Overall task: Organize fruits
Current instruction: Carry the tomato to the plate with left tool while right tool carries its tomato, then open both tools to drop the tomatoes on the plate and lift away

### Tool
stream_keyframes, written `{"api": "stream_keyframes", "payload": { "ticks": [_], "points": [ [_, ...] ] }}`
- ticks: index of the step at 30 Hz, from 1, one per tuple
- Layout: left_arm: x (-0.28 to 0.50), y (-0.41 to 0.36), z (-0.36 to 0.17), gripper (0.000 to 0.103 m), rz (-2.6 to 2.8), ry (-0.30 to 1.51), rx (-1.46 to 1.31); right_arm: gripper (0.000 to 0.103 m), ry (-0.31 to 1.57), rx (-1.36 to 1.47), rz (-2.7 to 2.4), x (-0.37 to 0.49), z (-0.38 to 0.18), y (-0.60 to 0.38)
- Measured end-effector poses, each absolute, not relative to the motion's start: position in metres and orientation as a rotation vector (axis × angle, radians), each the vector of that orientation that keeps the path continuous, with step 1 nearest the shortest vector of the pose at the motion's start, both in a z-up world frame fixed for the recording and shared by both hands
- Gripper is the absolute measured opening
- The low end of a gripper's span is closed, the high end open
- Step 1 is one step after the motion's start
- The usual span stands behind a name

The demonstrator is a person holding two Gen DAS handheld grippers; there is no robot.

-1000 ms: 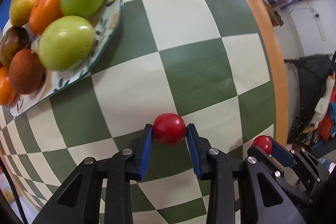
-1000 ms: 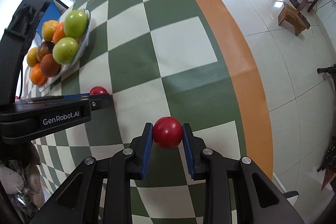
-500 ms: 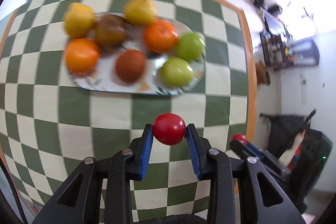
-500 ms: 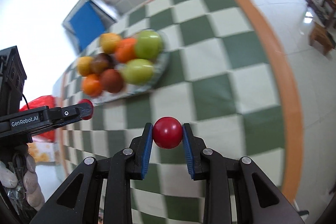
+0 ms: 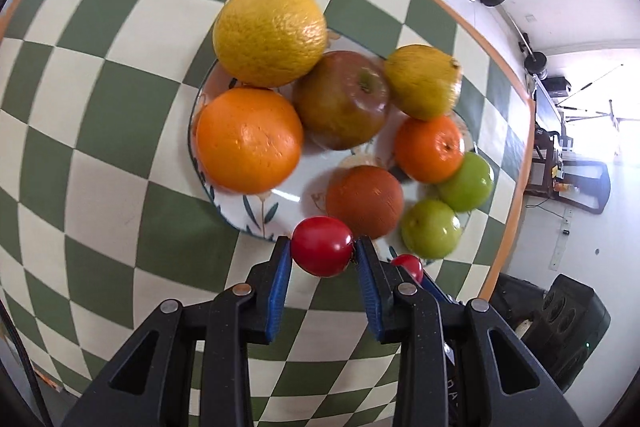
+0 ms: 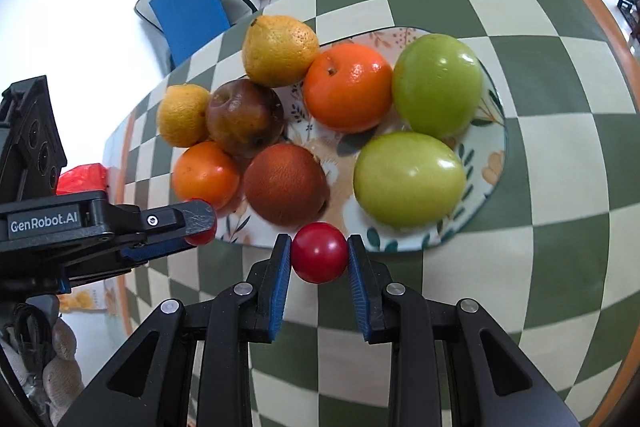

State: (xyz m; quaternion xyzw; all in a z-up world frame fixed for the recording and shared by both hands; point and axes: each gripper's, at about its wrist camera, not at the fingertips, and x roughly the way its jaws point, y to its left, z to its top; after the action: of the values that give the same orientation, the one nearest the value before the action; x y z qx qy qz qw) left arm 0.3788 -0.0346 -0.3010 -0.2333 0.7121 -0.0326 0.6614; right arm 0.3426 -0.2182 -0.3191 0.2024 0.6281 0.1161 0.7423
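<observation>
The left gripper is seen with its jaws closed upon a small red fruit, pinched between the blue pads. The right gripper is likewise clamped on a second red fruit. Both are held side by side, close together

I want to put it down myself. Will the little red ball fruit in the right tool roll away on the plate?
Probably. The red fruit looks round and glossy, so it may roll. The plate looks shallow, but the neighbouring brown fruit might stop it.
</observation>
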Motion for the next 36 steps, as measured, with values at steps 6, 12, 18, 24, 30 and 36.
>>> {"api": "stream_keyframes", "payload": {
  "ticks": [6,12,18,24,30,36],
  "points": [
    [0.383,-0.034,-0.315,0.031,-0.085,1.645,-0.53,0.031,1.398,0.407,0.241,0.355,-0.331,-0.208],
    [0.385,-0.032,-0.32,0.033,-0.082,1.676,-0.505,0.044,1.406,0.427,0.202,0.354,-0.332,-0.215],
    [0.381,-0.031,-0.302,0.046,-0.079,1.631,-0.406,0.058,1.38,0.392,0.163,0.34,-0.312,-0.227],
    [0.358,-0.021,-0.271,0.091,-0.008,1.522,-0.227,0.088,1.336,0.239,0.082,0.321,-0.276,-0.235],
    [0.334,-0.021,-0.253,0.1,0.05,1.441,-0.06,0.096,1.291,0.151,0.021,0.307,-0.246,-0.239],
    [0.322,-0.026,-0.228,0.1,0.039,1.379,-0.038,0.097,1.249,0.131,-0.007,0.298,-0.218,-0.241]
  ]
}}
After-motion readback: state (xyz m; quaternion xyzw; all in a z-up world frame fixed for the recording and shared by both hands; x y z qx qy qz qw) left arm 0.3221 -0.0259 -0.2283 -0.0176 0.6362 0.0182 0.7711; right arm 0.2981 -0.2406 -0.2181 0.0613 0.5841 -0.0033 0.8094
